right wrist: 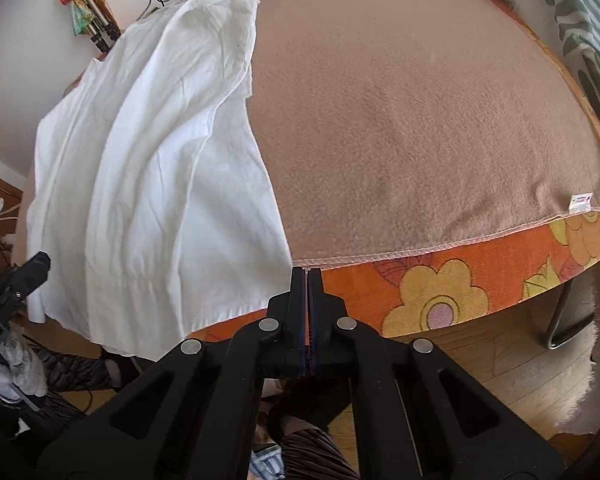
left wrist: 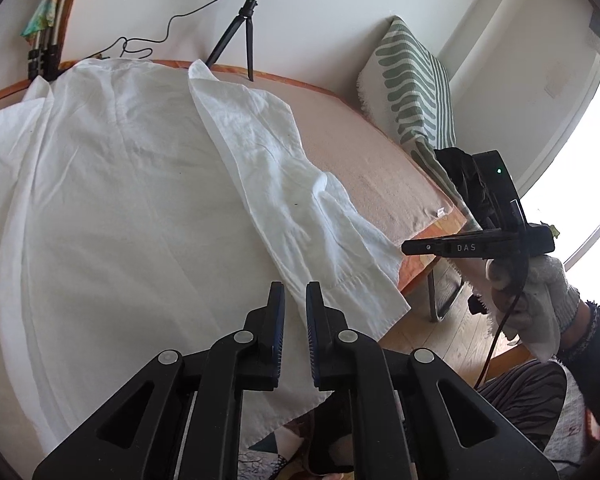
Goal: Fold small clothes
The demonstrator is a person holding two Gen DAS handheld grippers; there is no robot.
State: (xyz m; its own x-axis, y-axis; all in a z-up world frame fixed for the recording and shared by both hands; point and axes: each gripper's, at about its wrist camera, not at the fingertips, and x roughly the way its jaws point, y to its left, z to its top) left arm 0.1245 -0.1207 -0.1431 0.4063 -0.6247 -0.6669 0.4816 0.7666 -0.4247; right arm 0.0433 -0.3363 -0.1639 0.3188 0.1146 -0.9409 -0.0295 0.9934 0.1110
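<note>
The left gripper (left wrist: 295, 296) hovers, jaws released, above the white garment's (left wrist: 139, 184) hem, poised to grasp; the right gripper (right wrist: 308, 280) waits clenched empty beside it.

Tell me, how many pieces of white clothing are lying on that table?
1 that I can tell: a white garment spread over the left part of the table, its hem hanging over the near edge. Its folds may hide another piece underneath.

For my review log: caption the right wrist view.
Right gripper shut, empty, at the blanket edge beside a white garment.
</note>
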